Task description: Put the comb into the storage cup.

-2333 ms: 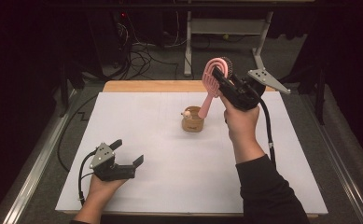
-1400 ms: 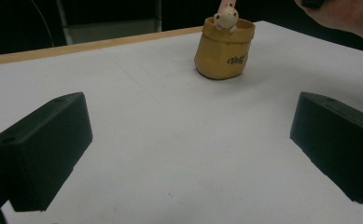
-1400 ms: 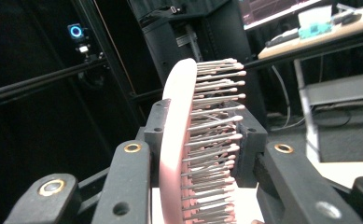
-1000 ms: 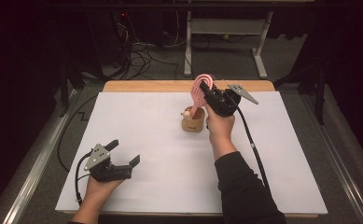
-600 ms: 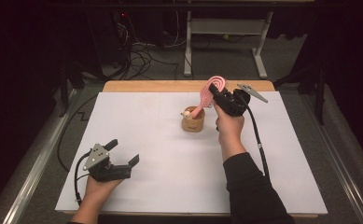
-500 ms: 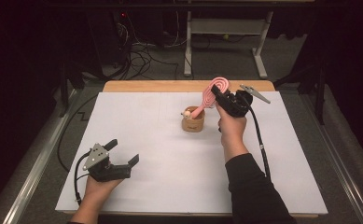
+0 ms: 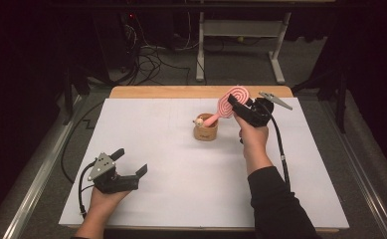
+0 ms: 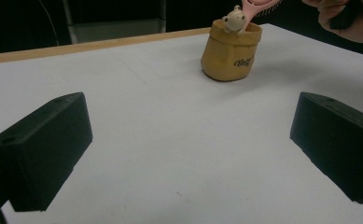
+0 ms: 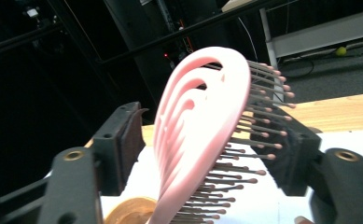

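Leaning in the cup (image 7: 205, 130), the pink hairbrush (image 7: 229, 102) is sitting between the right hand-held gripper's (image 7: 241, 107) loosening, spread jaws, release nearly finished.

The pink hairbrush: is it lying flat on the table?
No, the hairbrush stands tilted with its handle end in the small brown pot.

Black grippers (image 7: 115, 175) (grey plates, trailing cables); one dark sleeve (image 7: 275, 204).
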The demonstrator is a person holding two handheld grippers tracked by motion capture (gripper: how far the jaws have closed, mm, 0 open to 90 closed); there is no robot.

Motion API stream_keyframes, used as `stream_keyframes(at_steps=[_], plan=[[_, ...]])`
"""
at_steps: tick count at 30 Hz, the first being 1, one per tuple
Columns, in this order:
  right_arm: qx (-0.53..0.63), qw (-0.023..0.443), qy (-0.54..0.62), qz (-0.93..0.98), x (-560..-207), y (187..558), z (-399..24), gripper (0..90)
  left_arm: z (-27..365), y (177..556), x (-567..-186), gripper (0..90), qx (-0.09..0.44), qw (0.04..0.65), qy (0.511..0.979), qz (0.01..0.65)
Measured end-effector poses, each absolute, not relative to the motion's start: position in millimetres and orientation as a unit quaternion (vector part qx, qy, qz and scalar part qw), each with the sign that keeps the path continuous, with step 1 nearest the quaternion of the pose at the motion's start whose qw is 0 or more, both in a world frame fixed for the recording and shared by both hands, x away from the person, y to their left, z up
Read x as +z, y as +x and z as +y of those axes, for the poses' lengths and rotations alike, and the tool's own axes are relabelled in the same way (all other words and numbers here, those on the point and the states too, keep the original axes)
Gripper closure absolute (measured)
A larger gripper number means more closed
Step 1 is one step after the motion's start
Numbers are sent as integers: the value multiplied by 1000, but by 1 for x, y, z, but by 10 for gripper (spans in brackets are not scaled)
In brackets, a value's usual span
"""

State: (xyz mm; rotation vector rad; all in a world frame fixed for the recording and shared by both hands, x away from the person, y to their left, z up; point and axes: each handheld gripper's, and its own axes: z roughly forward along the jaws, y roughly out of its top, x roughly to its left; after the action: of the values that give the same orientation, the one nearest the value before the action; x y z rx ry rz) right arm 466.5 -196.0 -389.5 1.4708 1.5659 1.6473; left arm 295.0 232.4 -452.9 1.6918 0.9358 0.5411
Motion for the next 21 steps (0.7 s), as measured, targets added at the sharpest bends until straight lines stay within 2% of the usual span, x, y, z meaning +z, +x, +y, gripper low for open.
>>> stream_keyframes(at_steps=[10, 15, 21], plan=[[586, 236, 503, 590, -387, 463, -203, 134, 233, 294, -452, 0, 231, 539, 709, 392], [579, 245, 492, 602, -384, 461, -204, 3, 233, 294, -452, 0, 230, 540, 709, 391], [550, 276, 474, 629, -380, 451, -204, 2, 233, 295, -453, 0, 229, 535, 713, 391]])
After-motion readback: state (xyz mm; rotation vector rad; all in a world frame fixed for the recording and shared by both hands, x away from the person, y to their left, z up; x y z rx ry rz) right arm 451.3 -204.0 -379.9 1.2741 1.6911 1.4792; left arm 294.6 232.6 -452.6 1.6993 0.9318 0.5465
